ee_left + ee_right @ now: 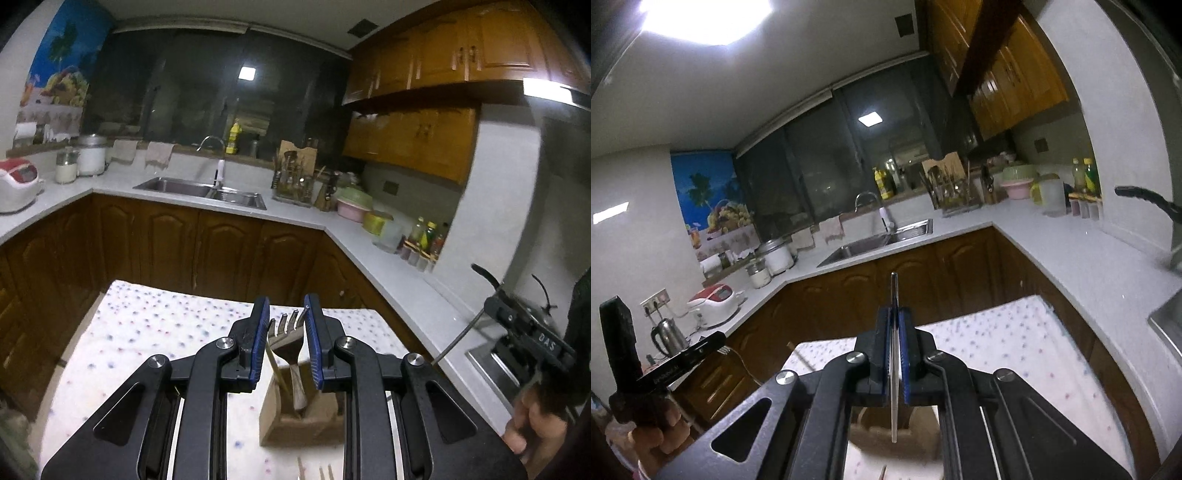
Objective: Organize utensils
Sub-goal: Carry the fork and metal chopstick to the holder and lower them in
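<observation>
My left gripper (285, 308) is open above a brown wooden utensil holder (295, 417) that stands on the dotted tablecloth (147, 332). A metal fork (286, 336) stands upright in the holder between my fingers, with a thin wooden chopstick (275, 363) beside it; neither pad visibly touches the fork. My right gripper (894, 314) is shut on a thin flat metal utensil (894, 369), seen edge-on, which points down over the holder (923, 424). In the left wrist view the right gripper (528, 332) is at the far right with the metal rod (458, 339) in it.
More wooden sticks (314, 470) lie on the cloth in front of the holder. White counters (388, 269) run behind and to the right, with a sink (203, 190), a utensil rack (293, 181), bowls, bottles and a rice cooker (16, 184).
</observation>
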A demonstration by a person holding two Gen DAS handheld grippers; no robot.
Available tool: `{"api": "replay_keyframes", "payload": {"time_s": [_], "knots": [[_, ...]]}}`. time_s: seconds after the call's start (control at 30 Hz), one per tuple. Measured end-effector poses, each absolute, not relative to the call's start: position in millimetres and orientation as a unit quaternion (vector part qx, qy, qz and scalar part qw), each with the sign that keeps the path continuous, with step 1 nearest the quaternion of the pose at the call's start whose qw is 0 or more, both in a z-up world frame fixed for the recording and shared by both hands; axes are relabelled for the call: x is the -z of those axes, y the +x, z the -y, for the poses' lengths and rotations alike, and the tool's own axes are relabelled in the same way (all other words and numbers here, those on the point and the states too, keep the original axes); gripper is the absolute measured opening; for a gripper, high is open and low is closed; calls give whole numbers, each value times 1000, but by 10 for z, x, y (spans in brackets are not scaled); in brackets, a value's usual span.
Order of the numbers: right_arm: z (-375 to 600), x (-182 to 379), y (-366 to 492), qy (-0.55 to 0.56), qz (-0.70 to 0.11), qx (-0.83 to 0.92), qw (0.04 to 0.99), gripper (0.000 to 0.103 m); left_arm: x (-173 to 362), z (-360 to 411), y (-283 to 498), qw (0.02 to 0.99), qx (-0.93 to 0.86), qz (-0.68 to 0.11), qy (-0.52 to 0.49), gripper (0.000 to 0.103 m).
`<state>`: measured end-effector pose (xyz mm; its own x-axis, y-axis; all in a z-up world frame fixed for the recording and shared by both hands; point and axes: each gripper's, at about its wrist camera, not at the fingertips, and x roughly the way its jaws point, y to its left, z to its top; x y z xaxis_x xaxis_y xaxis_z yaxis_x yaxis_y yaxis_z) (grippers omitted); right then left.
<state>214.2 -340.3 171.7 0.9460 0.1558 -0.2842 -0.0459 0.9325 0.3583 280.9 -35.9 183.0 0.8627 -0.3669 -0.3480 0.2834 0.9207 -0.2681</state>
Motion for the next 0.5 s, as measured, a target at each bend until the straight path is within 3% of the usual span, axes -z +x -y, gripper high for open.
{"api": "replay_keyframes", "payload": {"time_s": [0.5], "knots": [[3319,-884,2688,196,-208,-47,957,5,-961,653,3303,941,152,-275,-130,18]]}}
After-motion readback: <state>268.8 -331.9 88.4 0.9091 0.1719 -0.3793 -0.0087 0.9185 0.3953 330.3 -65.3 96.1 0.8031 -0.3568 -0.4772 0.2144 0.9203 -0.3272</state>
